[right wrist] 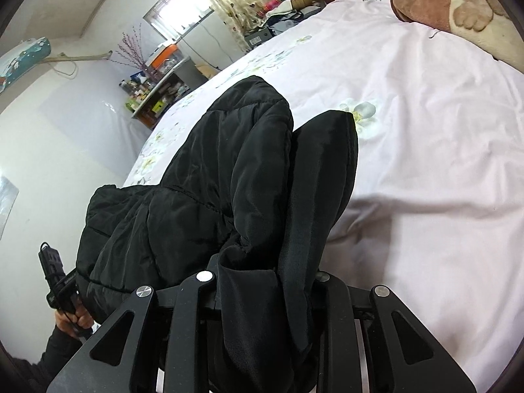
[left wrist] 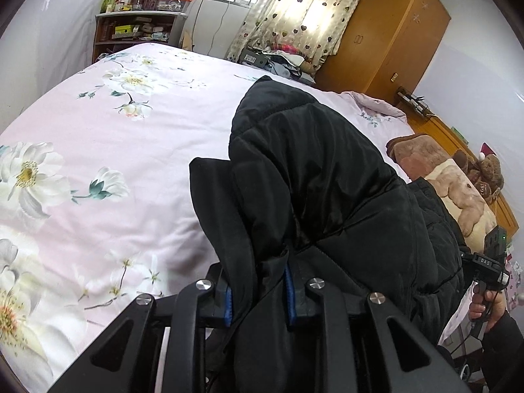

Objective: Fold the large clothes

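Note:
A black padded jacket (left wrist: 314,177) hangs bunched between both grippers above the pink flowered bed (left wrist: 114,150). My left gripper (left wrist: 258,291) is shut on the jacket's edge; its blue-padded fingers (left wrist: 290,291) pinch the fabric. In the right wrist view the jacket (right wrist: 203,190) drapes over my right gripper (right wrist: 262,281), which is shut on a fold of it; the fingertips are hidden by cloth. The other hand-held gripper body shows at the right edge of the left view (left wrist: 488,265) and at the lower left of the right view (right wrist: 59,281).
The bed cover (right wrist: 425,131) spreads wide on both sides. A brown bear-print blanket (left wrist: 458,196) and teddy bear (left wrist: 488,170) lie at the headboard side. A cluttered shelf (left wrist: 137,29), curtain (left wrist: 301,9) and wooden wardrobe (left wrist: 393,32) stand beyond the bed.

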